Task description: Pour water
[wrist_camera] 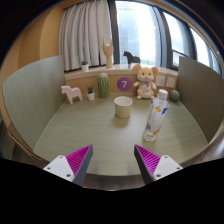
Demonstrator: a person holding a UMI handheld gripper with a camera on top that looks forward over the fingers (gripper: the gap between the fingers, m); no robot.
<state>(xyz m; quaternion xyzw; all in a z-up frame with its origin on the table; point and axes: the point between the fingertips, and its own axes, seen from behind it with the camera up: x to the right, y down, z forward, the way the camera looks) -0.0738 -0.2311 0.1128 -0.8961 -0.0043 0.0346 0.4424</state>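
Gripper (113, 160): one; two pink-padded fingers spread apart, holding nothing.
Bottle: one clear plastic water bottle (156, 117), upright, right of cup, ahead of right finger.
Cup: one cream round cup (123, 106), mid-table.
Toys behind cup: one white horse figurine (71, 94), one plush bear (146, 81).

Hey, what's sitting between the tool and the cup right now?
Nothing: in the gripper view, only bare table lies between the open tool and the cup. The bottle stands off to the right of that stretch.
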